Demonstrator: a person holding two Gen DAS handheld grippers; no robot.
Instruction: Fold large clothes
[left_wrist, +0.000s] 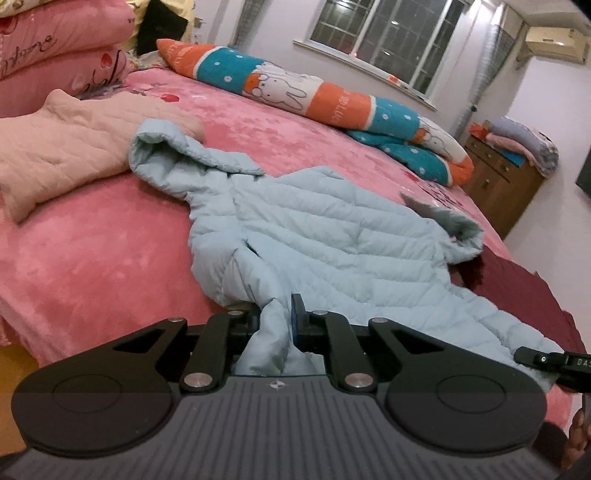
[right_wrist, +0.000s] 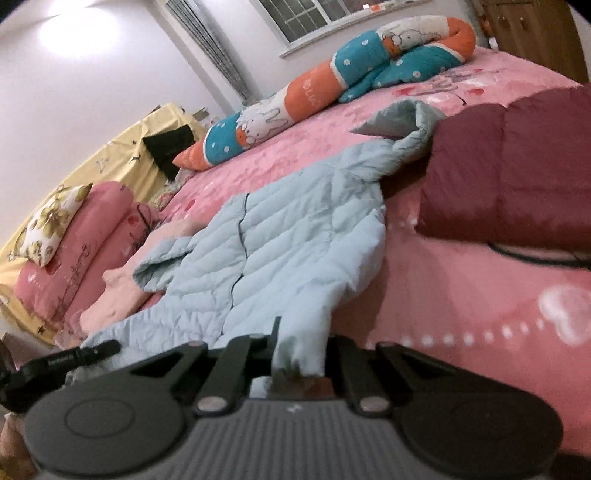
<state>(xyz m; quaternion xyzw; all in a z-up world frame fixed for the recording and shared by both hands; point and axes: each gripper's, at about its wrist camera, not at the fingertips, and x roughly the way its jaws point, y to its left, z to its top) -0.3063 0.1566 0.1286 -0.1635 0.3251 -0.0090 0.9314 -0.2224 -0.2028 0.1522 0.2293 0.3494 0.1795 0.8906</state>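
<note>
Nearest the lens in the left wrist view, the left gripper (left_wrist: 279, 317) has its jaws drawn almost together on a bunched fold of the light blue puffer jacket (left_wrist: 332, 236), the fabric pinched between the black fingers and trailing down toward the gripper body. The right gripper (right_wrist: 301, 354) is likewise clamped on the near hem of the jacket, cloth spilling out between its jaws. The jacket lies spread, front up, across the pink bedspread (left_wrist: 92, 258), hood to the far left in the left view and one sleeve curled toward the far right beside a dark red quilt (right_wrist: 517, 184). Holding the two near corners of the hem looks like the start of a lengthwise fold: with both ends gripped, the bottom edge can be carried up toward the hood evenly. A folded pale pink garment (left_wrist: 66, 155) sits just beside the hood, and a long orange and teal bolster (left_wrist: 295, 88) lies along the far side, well apart from the jacket.
</note>
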